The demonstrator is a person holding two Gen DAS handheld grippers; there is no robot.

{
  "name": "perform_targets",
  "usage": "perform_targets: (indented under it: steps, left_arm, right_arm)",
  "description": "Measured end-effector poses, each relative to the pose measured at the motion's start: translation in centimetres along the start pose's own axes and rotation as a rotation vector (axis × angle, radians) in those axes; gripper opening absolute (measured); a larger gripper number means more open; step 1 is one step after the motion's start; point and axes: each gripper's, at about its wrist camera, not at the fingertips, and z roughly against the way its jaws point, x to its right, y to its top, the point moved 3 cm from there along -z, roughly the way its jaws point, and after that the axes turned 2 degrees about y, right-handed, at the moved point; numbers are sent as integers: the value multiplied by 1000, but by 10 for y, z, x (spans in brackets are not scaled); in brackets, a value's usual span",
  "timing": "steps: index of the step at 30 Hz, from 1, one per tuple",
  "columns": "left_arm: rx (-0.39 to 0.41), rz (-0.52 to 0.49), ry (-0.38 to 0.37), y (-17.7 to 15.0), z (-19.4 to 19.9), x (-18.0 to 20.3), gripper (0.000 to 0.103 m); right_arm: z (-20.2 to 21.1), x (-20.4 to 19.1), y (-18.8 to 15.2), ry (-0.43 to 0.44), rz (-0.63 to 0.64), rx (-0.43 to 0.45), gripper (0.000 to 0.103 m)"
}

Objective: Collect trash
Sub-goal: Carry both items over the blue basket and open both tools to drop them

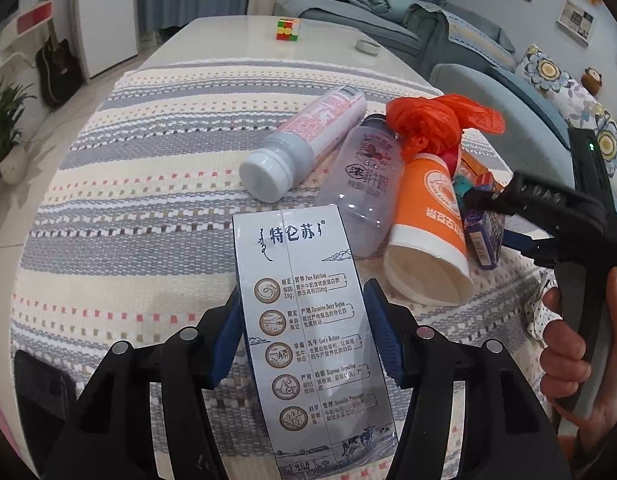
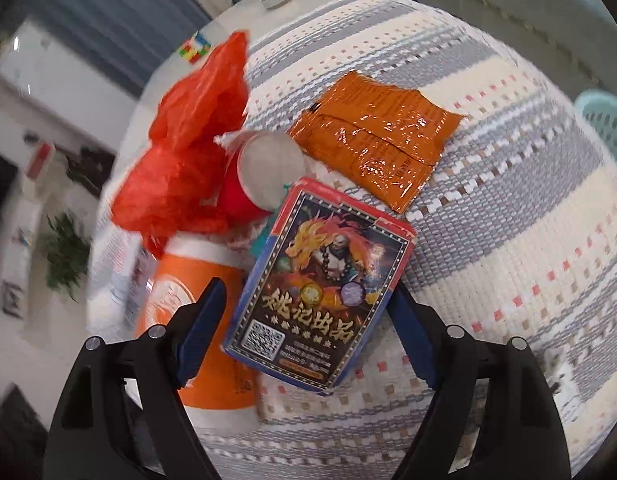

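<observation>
Trash lies heaped on the striped cloth (image 1: 148, 168) that covers the near end of the counter (image 1: 228, 40), and we see it differently from each wrist. From the left wrist we make out the milk carton (image 1: 308, 320), a white-capped tube (image 1: 304, 140) and a clear milk bottle (image 1: 364, 184) lying toward the counter's middle, and beyond the cloth a puzzle cube (image 1: 288, 29) near the far edge. From the right wrist we see an orange foil packet (image 2: 376, 132) lying flat on the cloth, which the left view does not show, and the printed face of the card box (image 2: 320, 296). Both views share the orange paper cup (image 1: 428, 232) on its side and the crumpled red plastic bag (image 1: 432, 120) beside it.

Our left claw (image 1: 308, 340) is closed onto the milk carton, a blue pad pressed against each side. Our right claw (image 2: 308, 336) stands wide open around the card box, which rests tilted against the cup; the right pad sits at the box's edge, the left pad apart from it, over the cup.
</observation>
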Motion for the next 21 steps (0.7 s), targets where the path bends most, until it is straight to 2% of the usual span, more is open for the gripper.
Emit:
perform_targets:
  steps: [3, 6, 9, 11, 14, 17, 21]
  left_arm:
    - [23, -8, -16, 3, 6, 5, 56]
    - [66, -19, -57, 7, 21, 13, 56]
    - [128, -53, -101, 17, 41, 31, 56]
    - [161, -80, -134, 27, 52, 46, 56]
    - [215, -135, -199, 44, 67, 79, 56]
    - [249, -198, -254, 61, 76, 122, 56]
    - [298, -288, -319, 82, 83, 188, 56]
  right_arm:
    - [3, -5, -2, -38, 39, 4, 62]
    - [19, 0, -3, -23, 32, 33, 61]
    - [53, 3, 0, 18, 37, 132, 61]
    - [72, 10, 5, 11, 57, 198, 61]
    - [122, 24, 12, -10, 85, 355, 61]
    - [163, 45, 19, -17, 50, 462, 61]
    - [206, 91, 27, -74, 17, 543, 61]
